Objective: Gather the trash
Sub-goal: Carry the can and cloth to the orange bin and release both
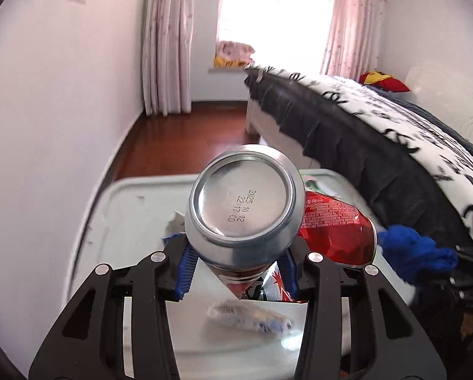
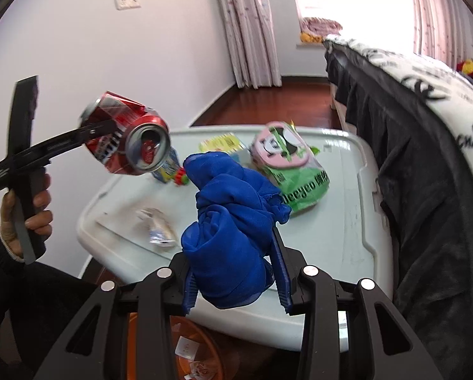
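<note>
While the left gripper (image 1: 239,269) clamps it between blue pads (image 1: 186,269), the dented red can (image 2: 125,142) hangs in the air above the left edge of the white table (image 1: 122,221). Long axis: roughly level, running along the gripper's line of sight. In the left wrist view the silver base, with its printed date code, faces the camera; in the right wrist view the open mouth end shows, turned toward that camera and slightly down. Body: crushed and creased along the sides.

Left gripper: jaws partly closed, gripping the can across its width; held by the person's hand (image 2: 30,202) on the grey handle.

Right gripper (image 2: 236,272): jaws set fairly wide, clamped on a bunched blue cloth (image 2: 233,221) that swells up and out between the pads; it hangs over the near edge of the table.

On the table: a green and pink snack bag (image 2: 287,171) toward the far right, beside the cloth; a yellow carton (image 2: 220,142) at the far side, partly hidden behind the can; a small crumpled wrapper (image 2: 157,228), blurred, lying flat near the left front.

Below the near edge: an orange bin (image 2: 201,351), with scraps of paper inside.

Surroundings: bed with black-and-white blanket (image 2: 426,95) at right, touching the table's side.
</note>
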